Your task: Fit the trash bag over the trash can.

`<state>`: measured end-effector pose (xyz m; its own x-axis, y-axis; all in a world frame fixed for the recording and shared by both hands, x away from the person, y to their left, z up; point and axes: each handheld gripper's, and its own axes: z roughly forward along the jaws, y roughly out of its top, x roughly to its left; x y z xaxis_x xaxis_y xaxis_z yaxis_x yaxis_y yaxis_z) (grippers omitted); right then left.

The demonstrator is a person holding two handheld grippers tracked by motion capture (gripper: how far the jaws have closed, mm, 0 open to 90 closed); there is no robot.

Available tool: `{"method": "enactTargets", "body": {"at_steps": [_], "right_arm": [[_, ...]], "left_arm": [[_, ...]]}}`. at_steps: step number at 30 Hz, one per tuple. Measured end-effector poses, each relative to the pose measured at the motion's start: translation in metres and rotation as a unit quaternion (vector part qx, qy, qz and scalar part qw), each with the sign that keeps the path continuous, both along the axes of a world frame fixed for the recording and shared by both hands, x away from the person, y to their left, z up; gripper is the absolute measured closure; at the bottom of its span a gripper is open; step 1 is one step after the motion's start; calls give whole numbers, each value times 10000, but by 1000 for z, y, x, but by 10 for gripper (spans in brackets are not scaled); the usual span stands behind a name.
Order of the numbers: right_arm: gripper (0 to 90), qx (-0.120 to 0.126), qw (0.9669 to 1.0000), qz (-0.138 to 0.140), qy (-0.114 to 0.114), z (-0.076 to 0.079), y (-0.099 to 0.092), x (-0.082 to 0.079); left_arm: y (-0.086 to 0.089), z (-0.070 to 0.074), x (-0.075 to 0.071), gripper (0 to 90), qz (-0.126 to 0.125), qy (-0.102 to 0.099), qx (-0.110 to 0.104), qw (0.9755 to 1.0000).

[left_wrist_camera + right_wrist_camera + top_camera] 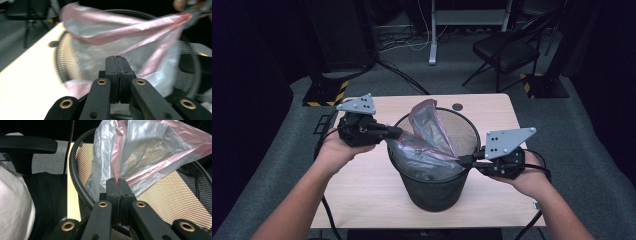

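A black mesh waste bin [434, 190] stands in the middle of the light wooden table [362, 195]. A thin clear plastic bag with pink edges [427, 135] hangs partly inside it, its mouth stretched across the rim. My left gripper [398, 132] is shut on the bag's left edge at the bin's left rim; the pinched film [82, 87] bunches beside the jaws. At the right rim my right gripper [464, 160] is shut on the bag's pink edge [117, 173]. One flap of the bag [424, 112] sticks up above the far rim.
A round cable hole [457, 106] sits near the table's far edge. A black folding chair [507, 50] and stand bases with yellow-black tape [327, 92] are on the grey carpet beyond. A black armrest [27, 145] shows to the left in the right gripper view.
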<state>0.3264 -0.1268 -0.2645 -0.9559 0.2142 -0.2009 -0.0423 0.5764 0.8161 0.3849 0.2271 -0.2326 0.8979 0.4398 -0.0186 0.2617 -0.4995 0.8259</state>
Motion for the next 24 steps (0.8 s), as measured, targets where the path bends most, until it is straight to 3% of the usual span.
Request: {"method": "enactTargets", "body": {"at_steps": [3, 9, 10, 14, 16, 19, 24], "right_arm": [[892, 79, 10000, 6, -26, 3, -6, -4], [893, 102, 9999, 42, -77, 4, -16, -16], [893, 112, 9999, 41, -79, 3, -18, -19], [893, 91, 9999, 81, -54, -1, -23, -28], [893, 134, 9998, 168, -3, -6, -27, -38], [893, 143, 9996, 234, 39, -10, -27, -44], [893, -51, 9997, 229, 0, -21, -20, -53]], "left_arm": [[18, 7, 10, 888, 335, -46, -69, 9994], [39, 8, 15, 889, 692, -79, -7, 9976], [46, 6, 16, 889, 751, -14, -33, 9972], [52, 0, 15, 889, 764, 75, 5, 9971], [54, -9, 11, 889, 653, 209, -66, 9976], [53, -16, 8, 889, 588, 247, 52, 9980], [52, -32, 4, 890, 480, 387, 156, 9980]]}}
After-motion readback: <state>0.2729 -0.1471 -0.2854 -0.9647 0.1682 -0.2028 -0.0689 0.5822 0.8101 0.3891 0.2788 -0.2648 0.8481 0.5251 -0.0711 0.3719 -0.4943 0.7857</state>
